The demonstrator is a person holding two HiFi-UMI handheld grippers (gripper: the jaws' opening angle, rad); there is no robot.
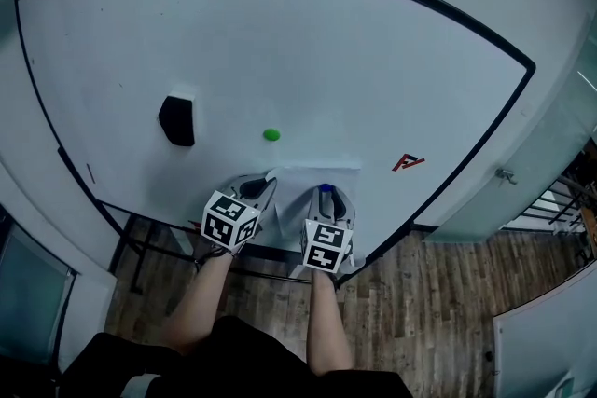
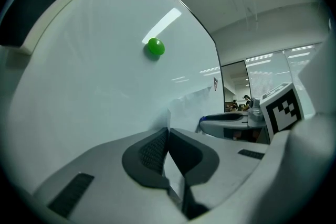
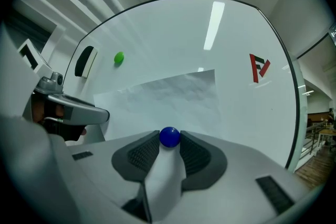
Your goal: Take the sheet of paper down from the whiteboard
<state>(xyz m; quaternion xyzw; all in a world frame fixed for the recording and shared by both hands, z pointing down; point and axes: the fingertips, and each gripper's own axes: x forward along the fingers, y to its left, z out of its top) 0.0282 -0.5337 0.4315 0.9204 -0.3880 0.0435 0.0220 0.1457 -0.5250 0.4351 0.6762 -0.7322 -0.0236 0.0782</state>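
Near the lower edge of the whiteboard (image 1: pixel 280 42), we are holding both grippers at the sheet of paper (image 3: pixel 168 94), which is lying against the board at its lower middle. Our left gripper (image 2: pixel 168 134) is pinching the sheet's left edge, jaws together on it (the paper is showing as a thin line above the pads). Our right gripper (image 3: pixel 169 140) is clamping a blue magnet (image 3: pixel 169 136) that is sitting on the sheet. A green magnet (image 1: pixel 271 134) is sticking above the sheet's left corner, a black eraser (image 1: pixel 177 120) is sitting nearer the left edge, and a red logo (image 1: pixel 408 162) is showing toward the right edge.
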